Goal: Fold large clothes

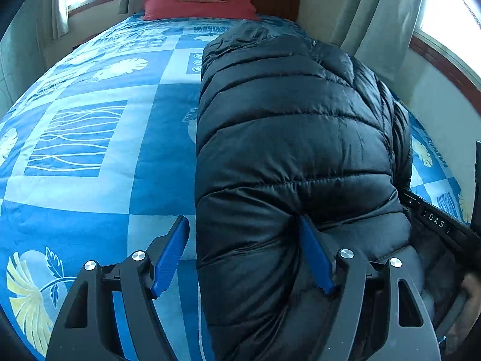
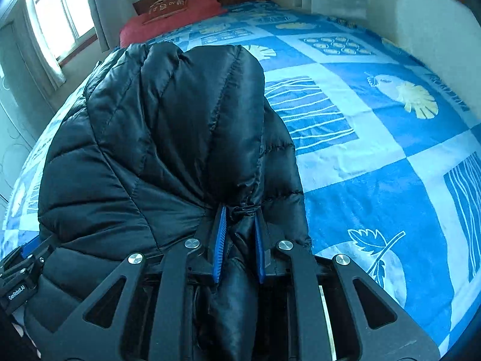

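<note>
Black puffer jacket [image 1: 288, 138] lies along the bed [image 1: 90, 138]; right gripper [image 2: 239, 210] clamped on its bunched fabric, casing [image 1: 436, 220] reading "DAS"; left gripper [image 1: 243, 225] fingers apart, straddling the jacket's edge.

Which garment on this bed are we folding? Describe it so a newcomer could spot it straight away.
Start from the bed with the blue patterned bedspread and the red pillow at its headboard. Lying lengthwise on that spread is a black puffer jacket, its near end pinched in the right tongs. It is the only dark, shiny, quilted thing there; all around it is flat blue-and-white print.
</note>
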A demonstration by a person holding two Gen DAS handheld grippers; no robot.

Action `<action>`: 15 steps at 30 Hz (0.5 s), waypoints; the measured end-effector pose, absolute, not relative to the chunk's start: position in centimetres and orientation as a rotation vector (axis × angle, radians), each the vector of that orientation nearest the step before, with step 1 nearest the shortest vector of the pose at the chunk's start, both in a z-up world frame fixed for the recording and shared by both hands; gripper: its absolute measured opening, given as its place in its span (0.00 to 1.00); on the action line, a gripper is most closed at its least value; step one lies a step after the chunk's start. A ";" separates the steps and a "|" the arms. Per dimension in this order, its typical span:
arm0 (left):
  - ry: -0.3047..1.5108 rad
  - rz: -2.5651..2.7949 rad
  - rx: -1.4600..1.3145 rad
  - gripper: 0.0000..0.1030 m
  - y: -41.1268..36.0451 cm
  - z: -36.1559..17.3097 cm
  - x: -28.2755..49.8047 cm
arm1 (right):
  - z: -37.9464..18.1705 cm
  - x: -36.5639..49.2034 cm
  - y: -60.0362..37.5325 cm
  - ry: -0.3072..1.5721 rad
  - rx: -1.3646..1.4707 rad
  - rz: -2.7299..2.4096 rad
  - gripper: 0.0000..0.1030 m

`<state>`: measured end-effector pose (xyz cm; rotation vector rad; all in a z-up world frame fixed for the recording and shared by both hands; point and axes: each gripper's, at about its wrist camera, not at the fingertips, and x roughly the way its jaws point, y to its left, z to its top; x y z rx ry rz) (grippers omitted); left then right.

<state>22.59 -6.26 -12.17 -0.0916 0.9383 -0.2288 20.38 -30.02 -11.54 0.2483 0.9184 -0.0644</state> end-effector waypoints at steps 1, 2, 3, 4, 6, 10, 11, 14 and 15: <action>0.930 -0.228 -0.082 0.70 -6.2 -11.9 22.4 | -11.1 20.2 -30.0 0.919 0.249 -0.067 0.18; 0.915 -0.226 -0.072 0.70 -6.1 -11.6 22.1 | -10.5 20.1 -30.0 0.919 0.238 -0.079 0.20; 0.909 -0.224 -0.072 0.70 -6.0 -11.4 21.8 | -9.8 19.8 -29.9 0.917 0.218 -0.094 0.27; 0.908 -0.218 -0.082 0.70 -5.6 -11.2 21.4 | -9.2 19.5 -29.9 0.910 0.208 -0.103 0.32; 0.910 -0.212 -0.110 0.70 -5.0 -10.7 21.0 | -7.5 18.3 -29.4 0.883 0.191 -0.121 0.32; 0.864 -0.170 -0.155 0.70 -3.2 -8.9 18.6 | -3.2 14.9 -26.6 0.780 0.078 -0.141 0.32; 0.855 -0.171 -0.168 0.70 -2.8 -8.6 18.0 | -2.6 14.2 -25.9 0.764 0.063 -0.120 0.32; 0.818 -0.171 -0.196 0.70 -2.2 -7.8 16.5 | -2.1 12.4 -23.7 0.767 0.017 -0.028 0.30; 0.812 -0.169 -0.193 0.70 -2.3 -7.7 16.2 | -2.5 12.1 -23.1 0.786 0.000 -0.011 0.30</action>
